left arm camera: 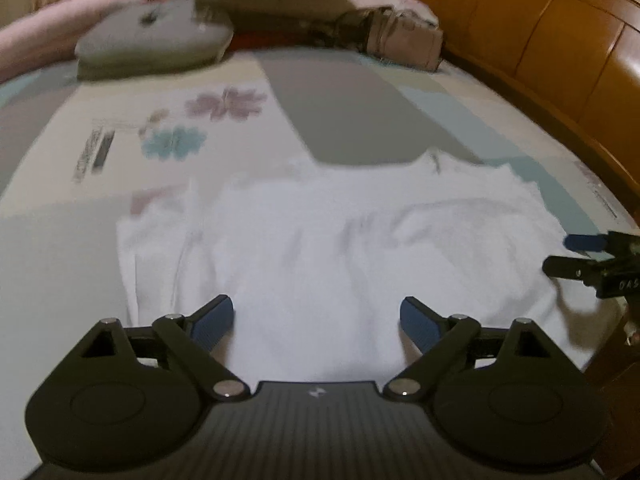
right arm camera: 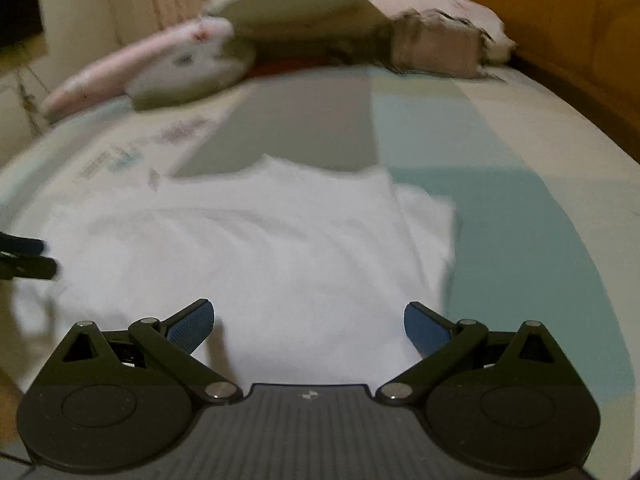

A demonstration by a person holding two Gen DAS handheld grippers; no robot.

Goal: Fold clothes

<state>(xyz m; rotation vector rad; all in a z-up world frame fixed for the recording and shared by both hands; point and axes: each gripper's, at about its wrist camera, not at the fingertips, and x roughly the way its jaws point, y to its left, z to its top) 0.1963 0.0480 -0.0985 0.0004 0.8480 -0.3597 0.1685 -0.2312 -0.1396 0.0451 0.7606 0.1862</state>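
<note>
A white garment (left arm camera: pixel 320 236) lies spread and wrinkled on the bed sheet (left arm camera: pixel 60 248). My left gripper (left arm camera: pixel 316 320) hovers over its near edge, jaws wide open, blue pads (left arm camera: pixel 214 322) empty. In the right wrist view the same white garment (right arm camera: pixel 260 248) shows a folded flap on its right side. My right gripper (right arm camera: pixel 309 322) stands open above the garment's near edge with nothing between its pads. The right gripper's tips (left arm camera: pixel 580 256) appear at the right edge of the left wrist view; the left gripper's tips (right arm camera: pixel 28 260) show at the left edge of the right wrist view.
Pillows (left arm camera: pixel 156 40) and bundled bedding (left arm camera: pixel 400 36) lie at the far end of the bed. A wooden bed frame (left arm camera: pixel 560 48) runs along the right side. The sheet has grey, teal and cream patches (right arm camera: pixel 460 152) with flower prints.
</note>
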